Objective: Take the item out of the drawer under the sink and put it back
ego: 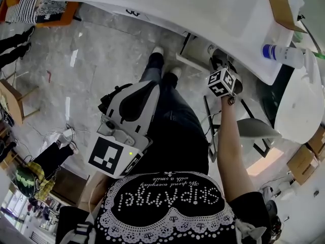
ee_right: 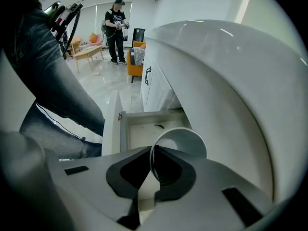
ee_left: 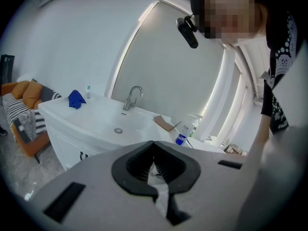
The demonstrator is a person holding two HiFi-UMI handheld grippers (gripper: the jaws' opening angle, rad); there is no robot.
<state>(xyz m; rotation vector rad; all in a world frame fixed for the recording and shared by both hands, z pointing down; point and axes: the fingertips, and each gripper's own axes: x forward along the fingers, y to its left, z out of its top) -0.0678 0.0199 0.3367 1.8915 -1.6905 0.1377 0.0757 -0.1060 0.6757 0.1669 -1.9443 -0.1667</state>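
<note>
A white paper cup (ee_right: 185, 138) hangs just above the open drawer (ee_right: 144, 126) under the white sink counter (ee_right: 216, 81). My right gripper (ee_right: 153, 149) is shut on the cup's rim, one jaw inside and one outside. In the head view the right gripper (ego: 219, 65) points steeply down by the cabinet below the counter (ego: 203, 14), and the cup itself is hidden there. My left gripper (ee_left: 154, 143) is shut with nothing between its jaws. It is held back at the person's left (ego: 144, 90), aimed toward the sink basin (ee_left: 115, 121).
On the counter are a faucet (ee_left: 132, 97), a blue cloth (ee_left: 76, 99), a piece of cardboard (ee_left: 163, 123) and a spray bottle (ee_left: 185, 131). The drawer's front panel (ee_right: 113, 124) juts into the floor space beside my legs (ego: 172, 116). Another person (ee_right: 116, 30) stands far off near an orange sofa (ee_left: 24, 100).
</note>
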